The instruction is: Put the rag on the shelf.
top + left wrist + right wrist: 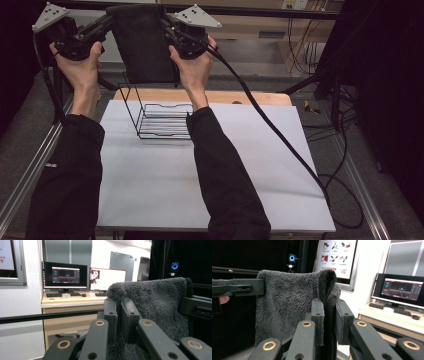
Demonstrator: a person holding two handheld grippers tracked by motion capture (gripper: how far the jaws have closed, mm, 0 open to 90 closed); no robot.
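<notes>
A dark grey fluffy towel [142, 42] hangs stretched between my two grippers, high above the far side of the table. My left gripper [106, 22] is shut on its left top corner; in the left gripper view the towel [155, 302] is pinched between the jaws of my left gripper [119, 315]. My right gripper [167, 25] is shut on the right top corner, and the right gripper view shows the towel's edge [287, 305] clamped in my right gripper [328, 317]. A black wire rack [160, 117] stands on the table below the towel.
The white table top [165, 180] has a wooden strip [250, 97] along its far edge. The right gripper's cable [280, 135] trails across the table's right side. A black bar [260, 11] runs behind. A desk with monitors [82, 277] stands farther off.
</notes>
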